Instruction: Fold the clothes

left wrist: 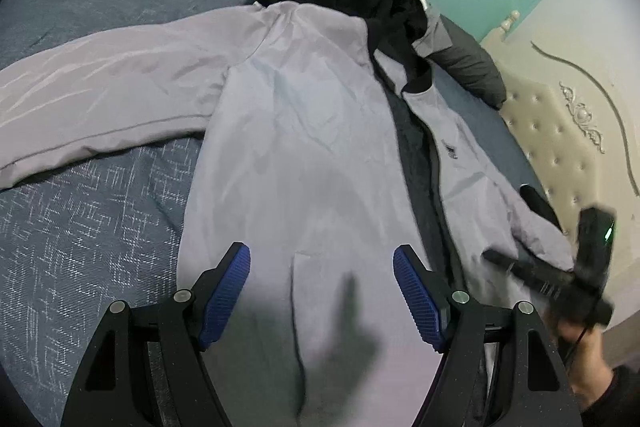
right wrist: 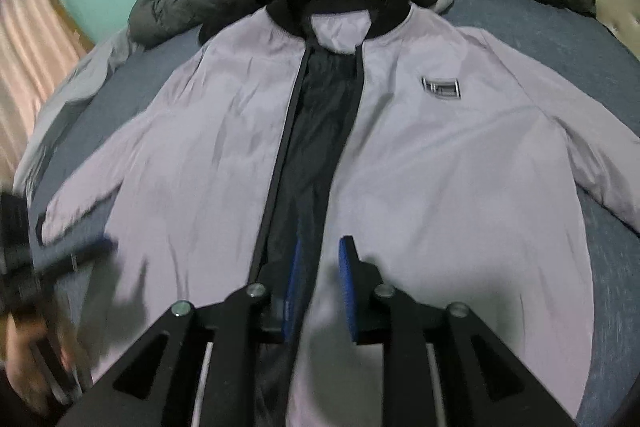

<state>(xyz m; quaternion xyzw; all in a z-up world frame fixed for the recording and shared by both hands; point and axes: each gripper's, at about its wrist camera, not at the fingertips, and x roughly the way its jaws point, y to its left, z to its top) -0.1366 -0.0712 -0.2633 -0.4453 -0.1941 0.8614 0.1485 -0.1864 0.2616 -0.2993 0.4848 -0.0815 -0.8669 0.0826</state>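
Just one grey jacket (right wrist: 420,155), unzipped.

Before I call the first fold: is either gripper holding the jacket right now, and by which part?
Neither. The left gripper hangs wide open over the grey jacket; the right gripper stands narrowly open above the zip opening, nothing pinched.

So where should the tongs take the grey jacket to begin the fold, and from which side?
Probably at a sleeve end: the jacket lies flat, front up, unzipped, sleeves spread. The cuff on the picture's left lies at the outer edge on the bed, so coming from outside, low, seems easiest.
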